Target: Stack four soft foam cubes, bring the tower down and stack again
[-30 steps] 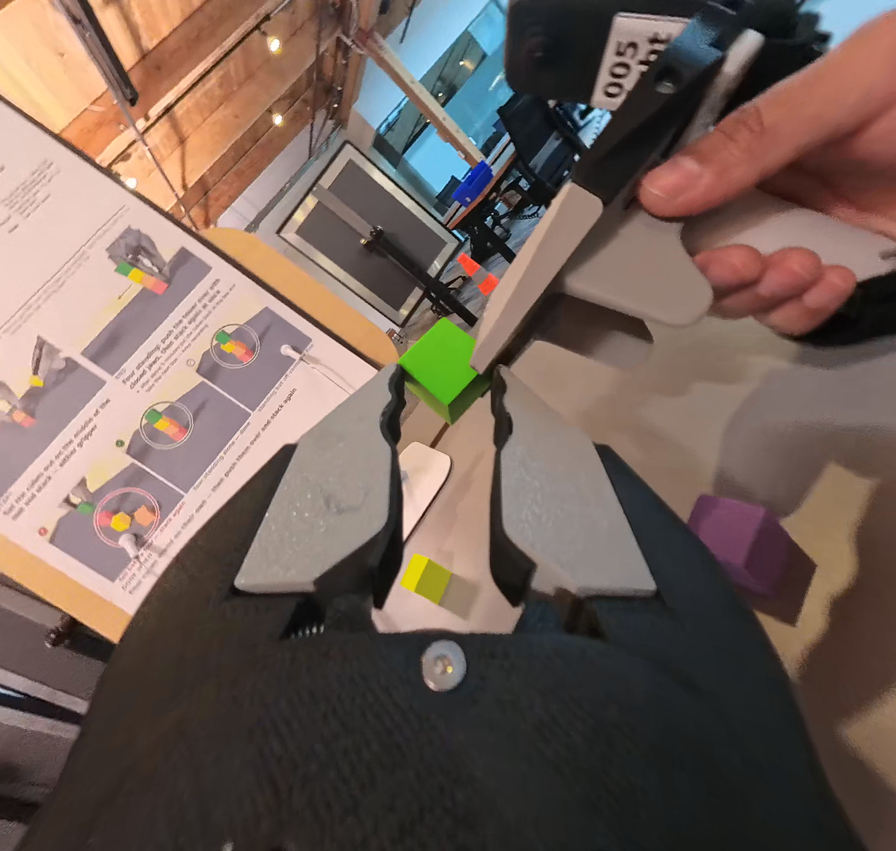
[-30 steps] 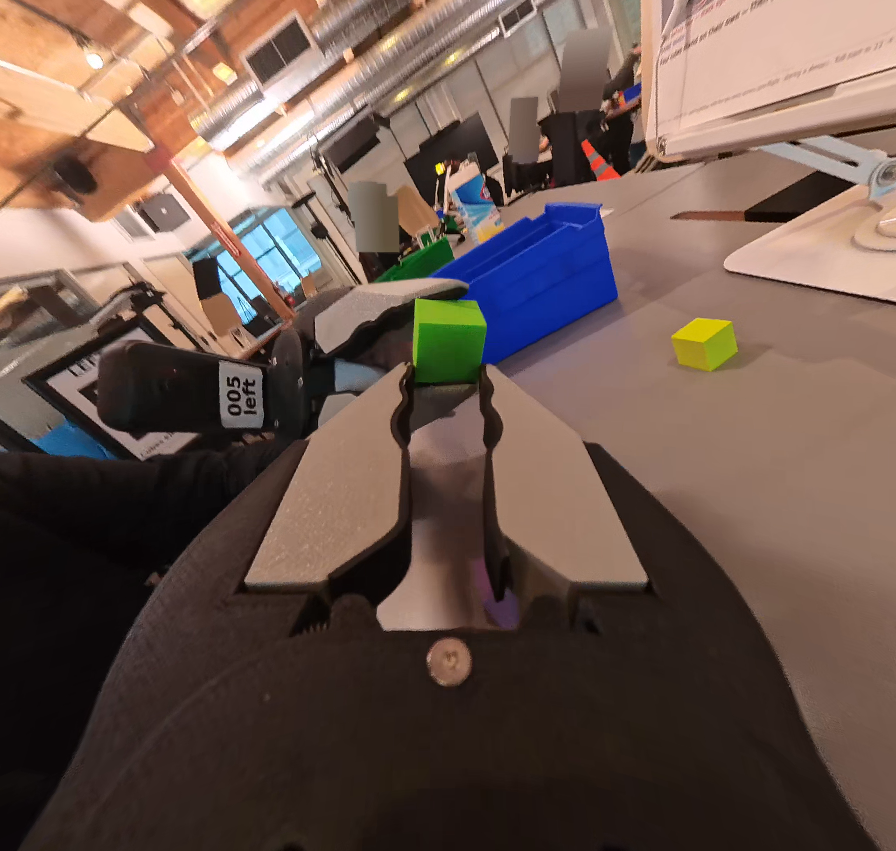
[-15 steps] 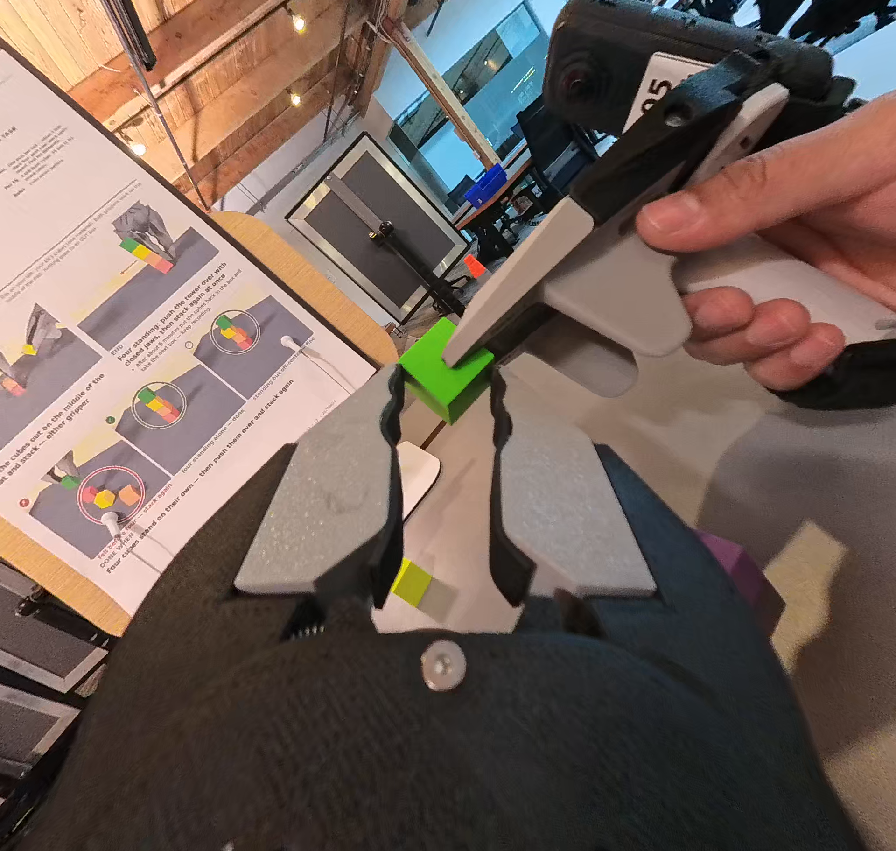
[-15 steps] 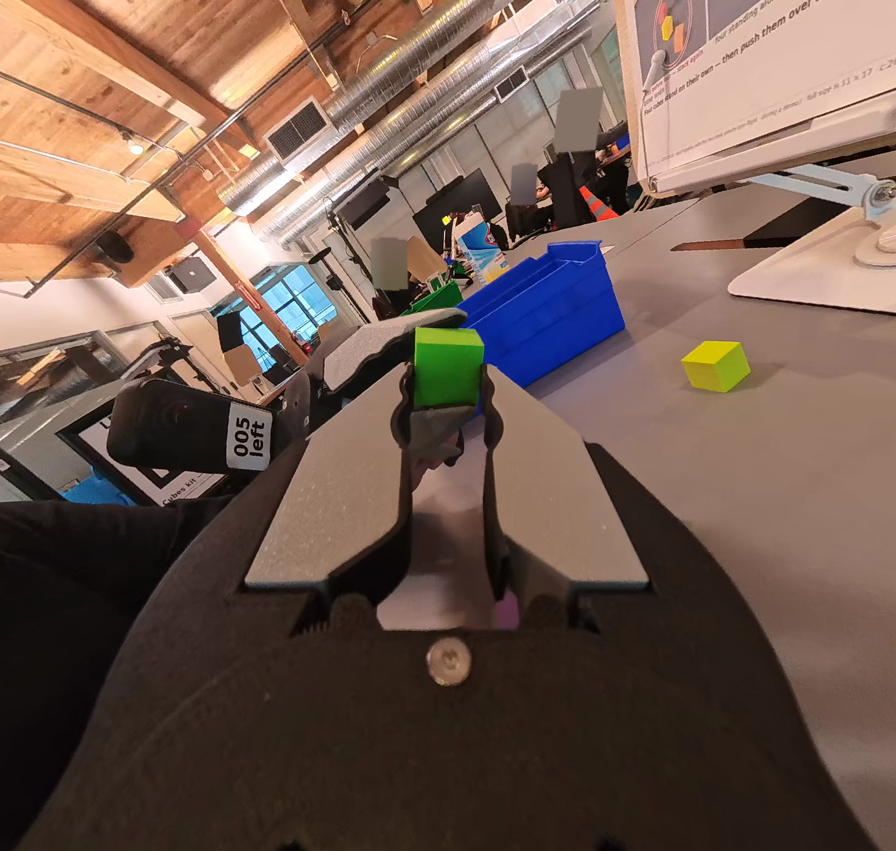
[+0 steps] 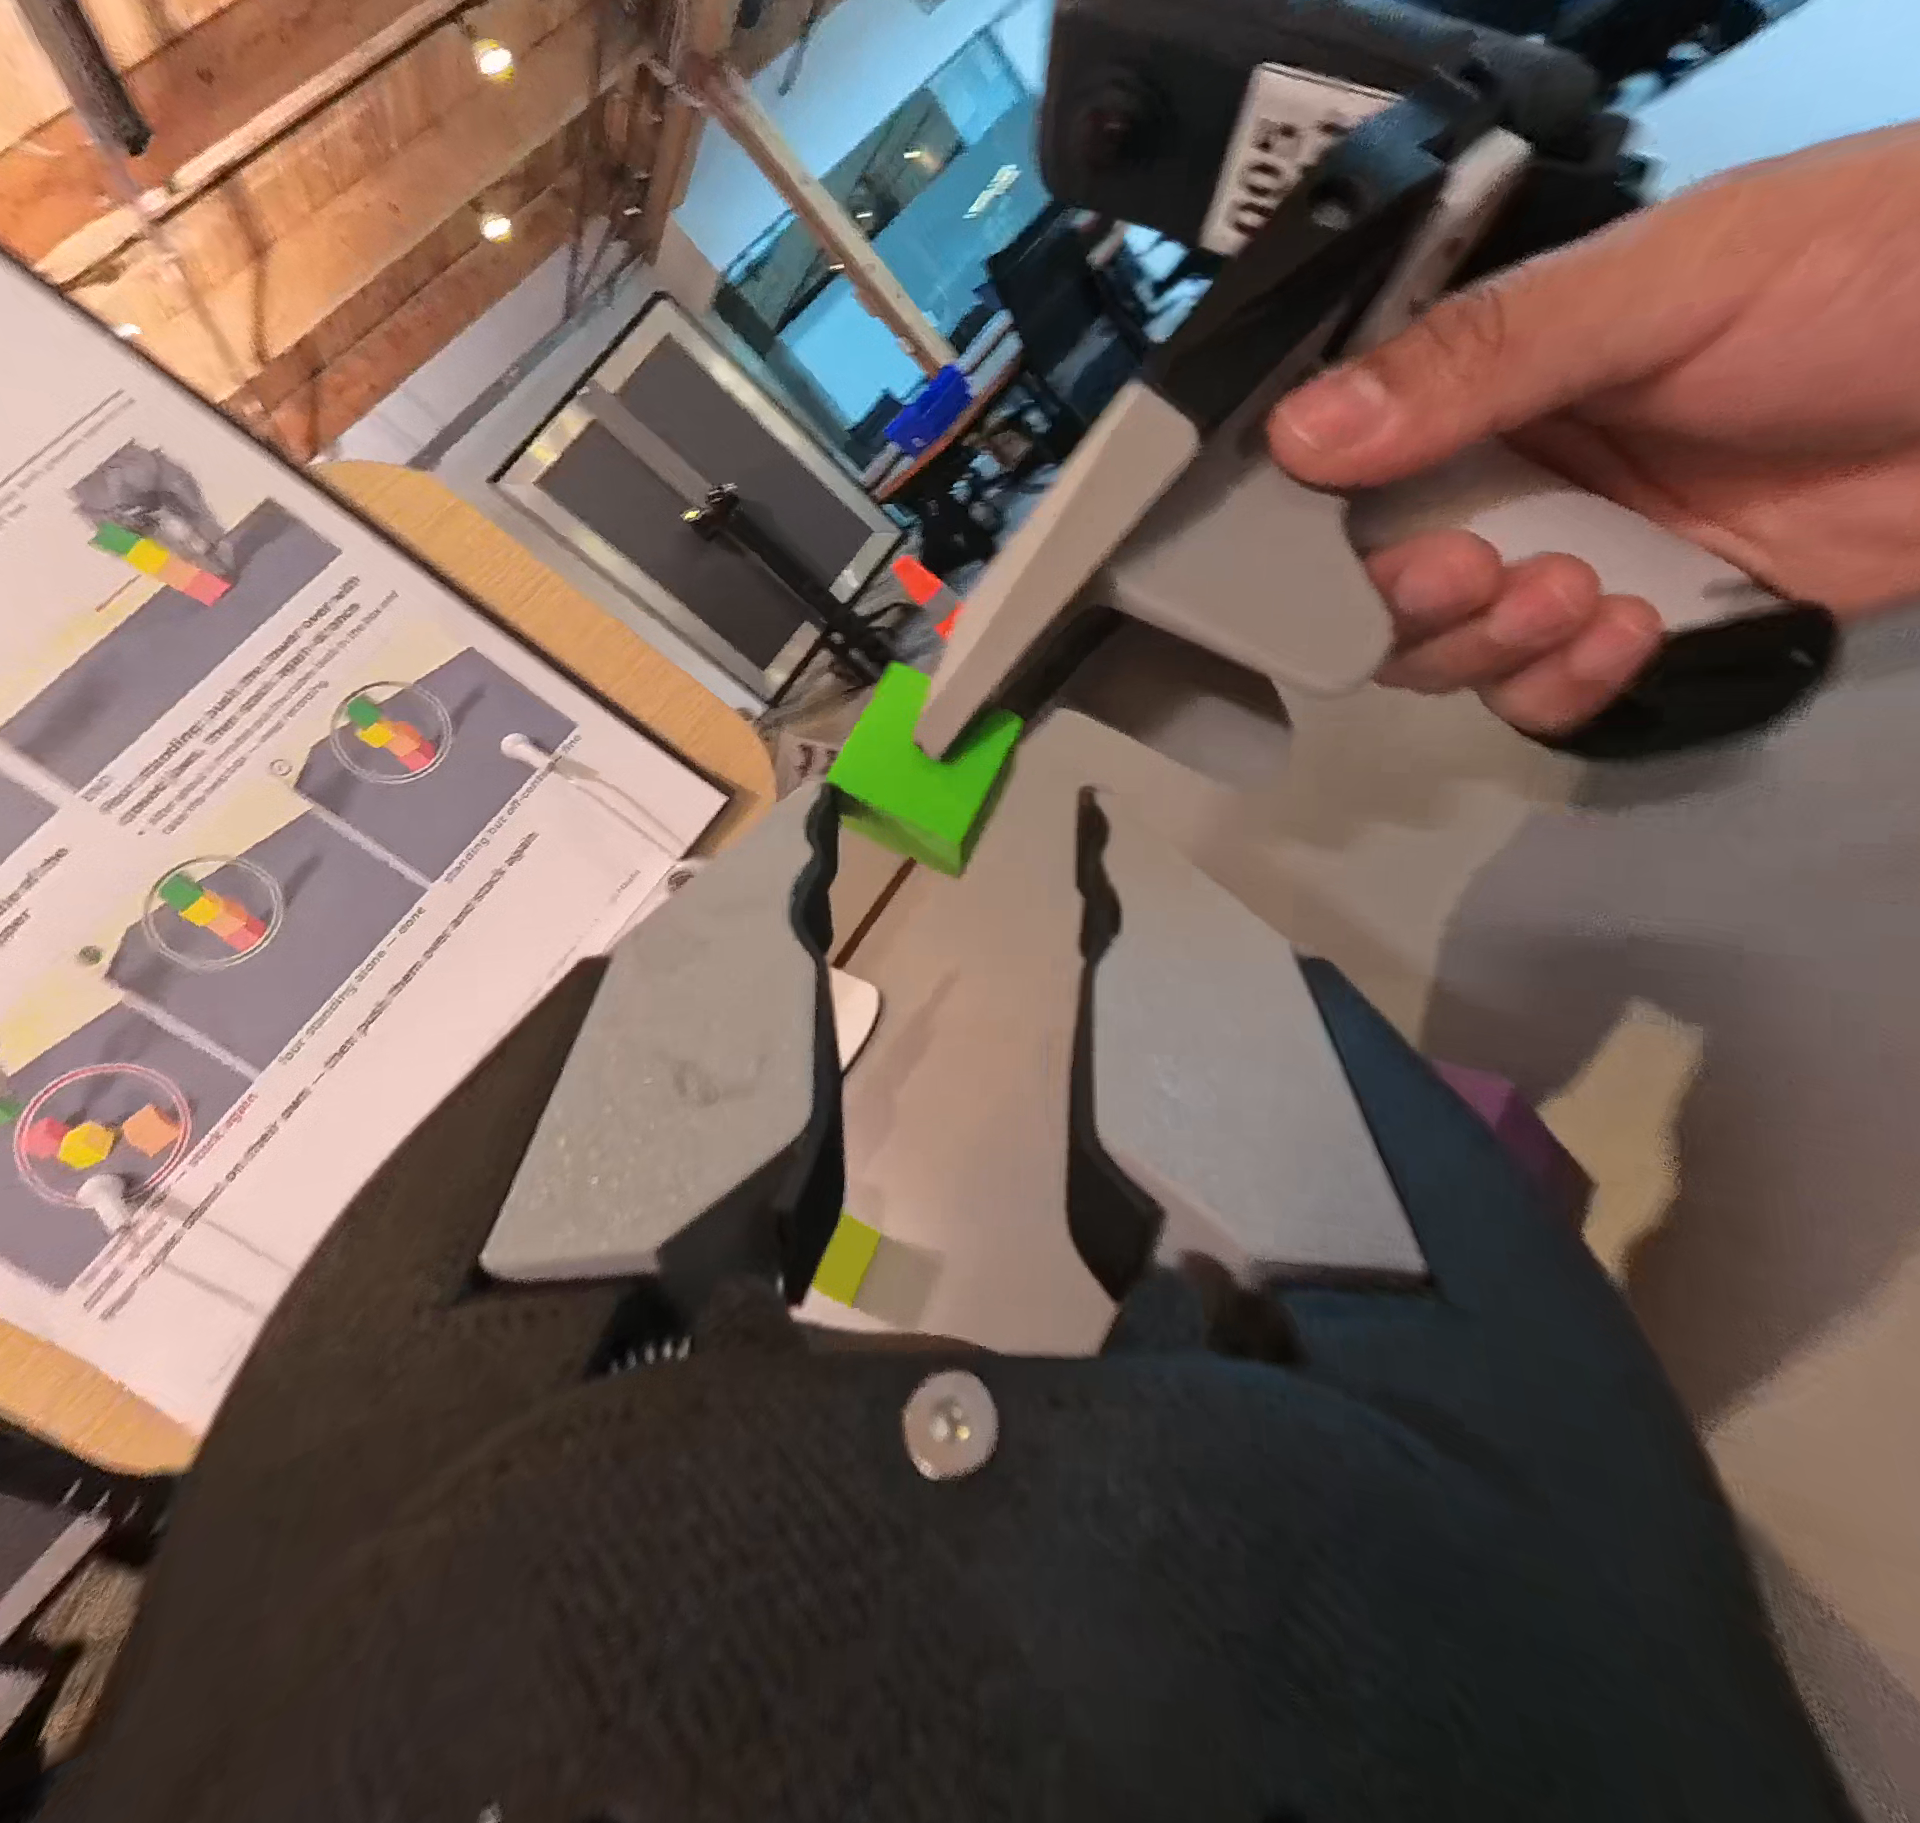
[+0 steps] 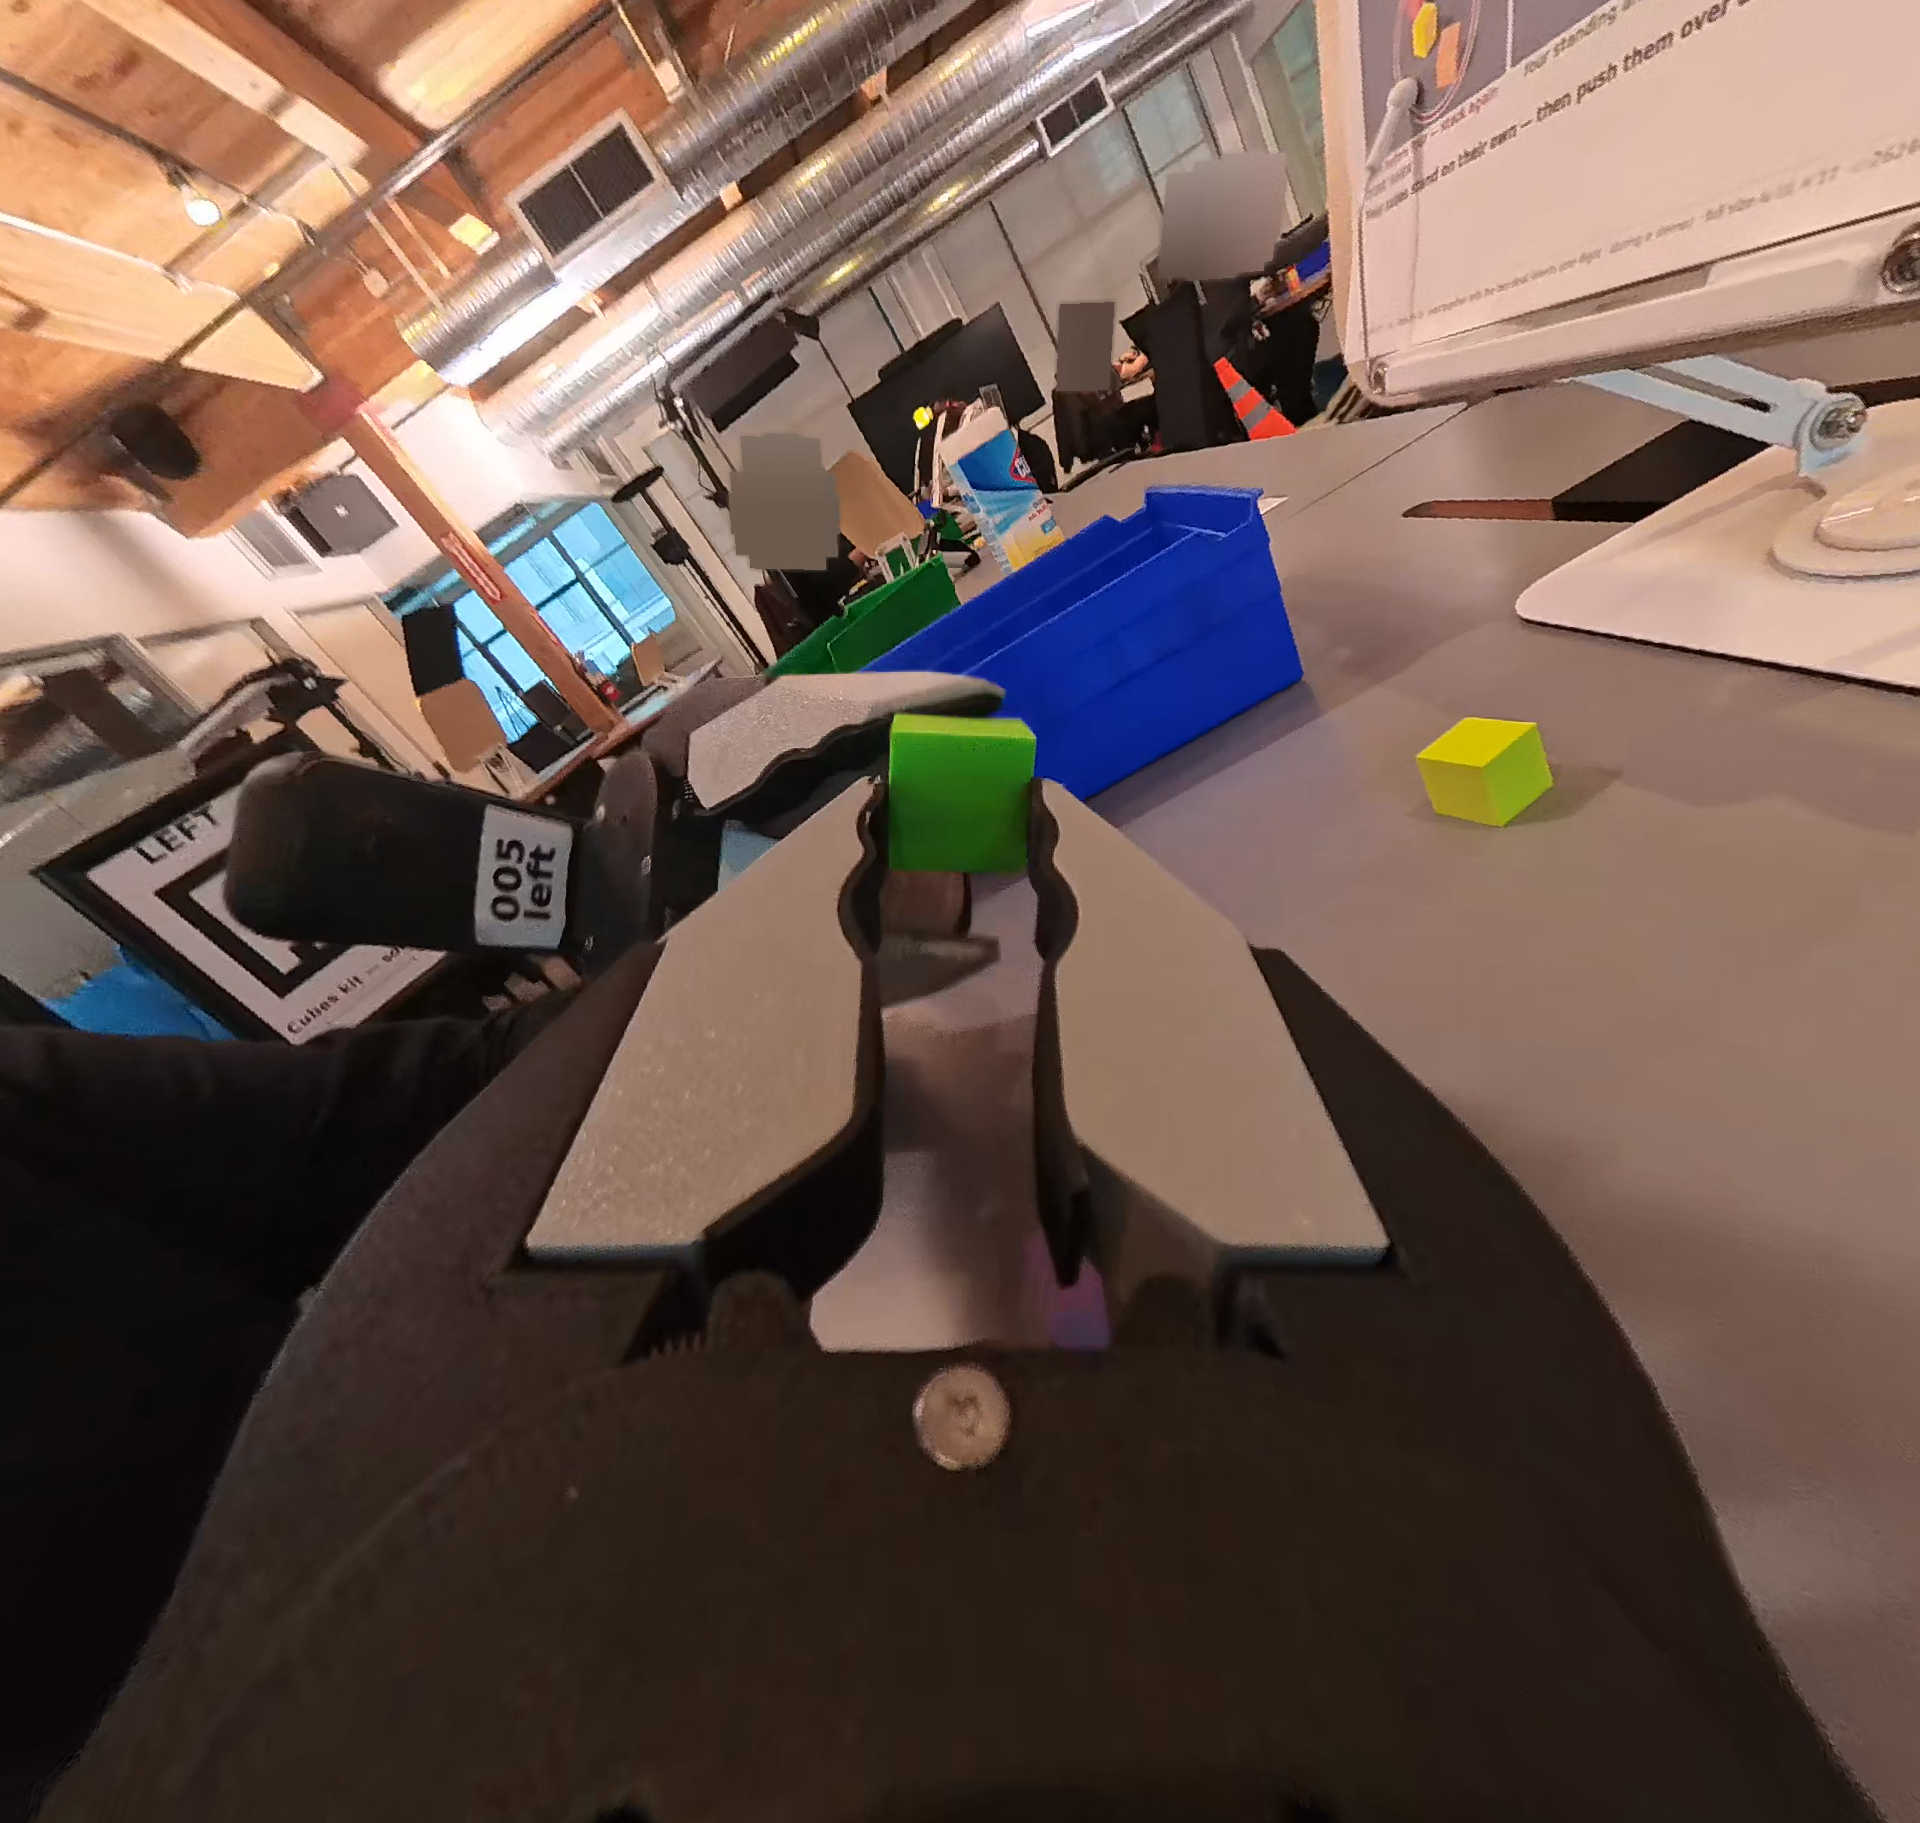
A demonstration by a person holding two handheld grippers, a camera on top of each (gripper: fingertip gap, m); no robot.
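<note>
Green cube (image 6: 961,805) sits pinched between the tips of the right gripper (image 6: 958,817), held up off the grey worktop (image 6: 1558,994) at the centre of the right wrist view. In the left wrist view the same green cube (image 5: 920,786) hangs just beyond the left gripper (image 5: 951,843), whose jaws stand spread and touch nothing, while the right gripper (image 5: 961,734) reaches in from the upper right, a hand (image 5: 1621,443) wrapped round its handle. A yellow cube (image 6: 1484,771) lies alone on the worktop at mid right, well apart from the held one. A purple cube (image 5: 1512,1129) peeks out at the right edge of the left gripper's body, mostly hidden; I think it rests on the worktop. A blue bin (image 6: 1122,630) stands behind the green cube.
</note>
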